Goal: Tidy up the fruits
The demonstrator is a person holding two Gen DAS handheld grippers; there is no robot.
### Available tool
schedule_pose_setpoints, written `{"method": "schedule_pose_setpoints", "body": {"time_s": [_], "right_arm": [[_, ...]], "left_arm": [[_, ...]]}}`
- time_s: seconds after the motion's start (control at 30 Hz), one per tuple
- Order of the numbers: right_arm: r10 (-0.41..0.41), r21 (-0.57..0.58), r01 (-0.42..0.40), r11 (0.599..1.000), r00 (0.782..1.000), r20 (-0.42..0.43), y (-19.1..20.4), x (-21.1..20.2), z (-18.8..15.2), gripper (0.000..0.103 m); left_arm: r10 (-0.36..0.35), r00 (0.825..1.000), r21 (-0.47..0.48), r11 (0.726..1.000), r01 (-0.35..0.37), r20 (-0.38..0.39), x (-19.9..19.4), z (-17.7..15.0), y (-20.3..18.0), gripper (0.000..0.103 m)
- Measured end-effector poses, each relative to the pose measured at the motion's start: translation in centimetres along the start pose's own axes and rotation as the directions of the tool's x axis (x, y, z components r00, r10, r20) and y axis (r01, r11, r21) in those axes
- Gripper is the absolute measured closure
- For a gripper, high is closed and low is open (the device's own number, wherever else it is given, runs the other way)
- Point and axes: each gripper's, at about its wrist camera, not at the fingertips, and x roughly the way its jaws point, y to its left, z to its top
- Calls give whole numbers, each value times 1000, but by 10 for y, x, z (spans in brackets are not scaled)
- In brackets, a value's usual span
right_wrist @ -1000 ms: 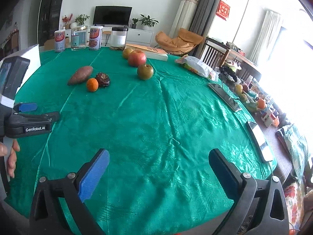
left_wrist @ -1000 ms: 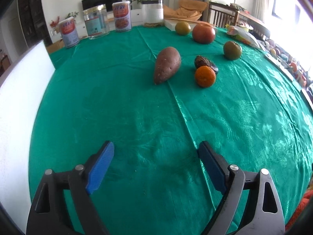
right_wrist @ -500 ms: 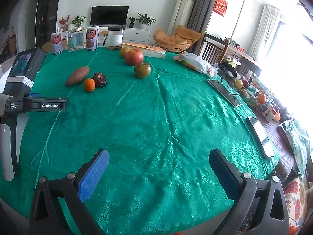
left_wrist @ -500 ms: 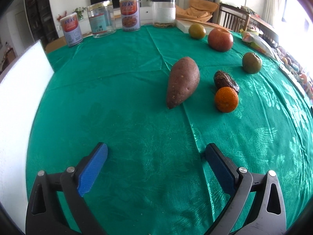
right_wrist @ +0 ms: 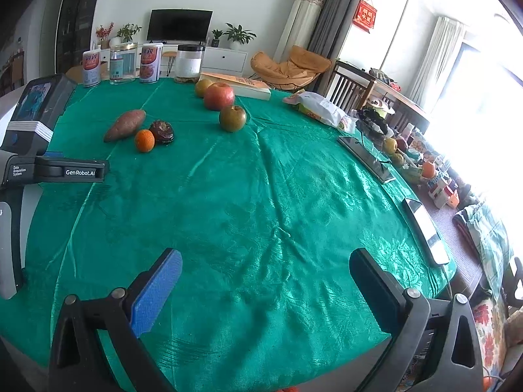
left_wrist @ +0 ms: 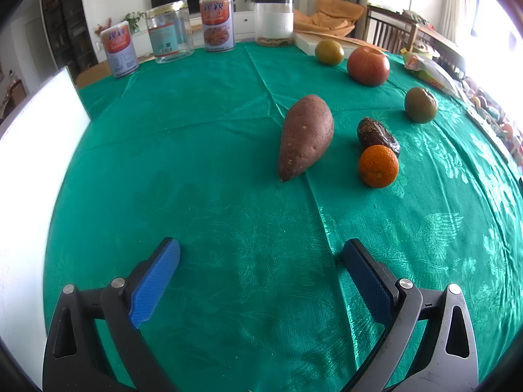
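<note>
The left gripper point(left_wrist: 261, 258) is spread wide, gripping nothing. Ahead of it lie a sweet potato point(left_wrist: 305, 137) and an orange point(left_wrist: 378, 166); beyond stand two printed cans point(left_wrist: 119, 49), a clear jar point(left_wrist: 169, 31) and a black-lidded jar point(left_wrist: 274, 21) with a thin brown layer. The right gripper point(right_wrist: 266, 261) is spread, empty.

The black arm of the left gripper point(right_wrist: 70, 171), far off to the left of the right tongs, has white words on it: "GenRobot.AI". Beside that, in small letters, it says "Data Acquisition System".

Two cans stand far ahead of the left tongs, at the back of the table. The left can point(left_wrist: 119, 50) and the right can point(left_wrist: 217, 24) each have two big blue Chinese signs on top. The small print is too tiny to read.

A red sign point(right_wrist: 366, 16) hangs on the wall far ahead. Its gold signs are too blurry to read.
</note>
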Motion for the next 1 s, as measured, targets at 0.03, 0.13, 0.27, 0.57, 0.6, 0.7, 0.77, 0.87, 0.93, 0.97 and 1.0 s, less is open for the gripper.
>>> {"method": "schedule_pose_setpoints", "body": {"time_s": [0.03, 0.13, 0.27, 0.57, 0.6, 0.7, 0.77, 0.87, 0.93, 0.97, 1.0], "right_arm": [[-4, -2, 4, 1000, 1000, 6, 0, -1, 0, 1], [-8, -7, 9, 1000, 1000, 21, 2, -4, -1, 1], [-21, -16, 21, 1000, 1000, 15, 4, -3, -1, 1], [-14, -3, 14, 1000, 1000, 18, 1, -4, -1, 1], [-14, -3, 14, 1000, 1000, 19, 1, -4, -1, 1], [-13, -1, 13, 1000, 1000, 20, 1, -4, -1, 1], [-9, 4, 8, 1000, 1000, 20, 0, -4, -1, 1], [-2, 12, 2, 1000, 1000, 22, -2, -4, -1, 1], [1, 15, -1, 1000, 1000, 22, -3, -4, -1, 1], [1, 16, -2, 1000, 1000, 22, -3, -4, -1, 1], [1, 16, -1, 1000, 1000, 24, -3, -4, -1, 1]], "left_arm": [[0, 1000, 0, 1000, 0, 0, 0, 0, 0, 2], [0, 1000, 0, 1000, 0, 0, 0, 0, 0, 2], [0, 1000, 0, 1000, 0, 0, 0, 0, 0, 2], [0, 1000, 0, 1000, 0, 0, 0, 0, 0, 2], [0, 1000, 0, 1000, 0, 0, 0, 0, 0, 2], [0, 1000, 0, 1000, 0, 0, 0, 0, 0, 2], [0, 1000, 0, 1000, 0, 0, 0, 0, 0, 2], [1, 1000, 0, 1000, -1, 0, 0, 0, 0, 2], [1, 1000, 0, 1000, -1, 0, 0, 0, 0, 2], [1, 1000, 0, 1000, -1, 0, 0, 0, 0, 2], [1, 1000, 0, 1000, -1, 1, 0, 0, 0, 2]]}}
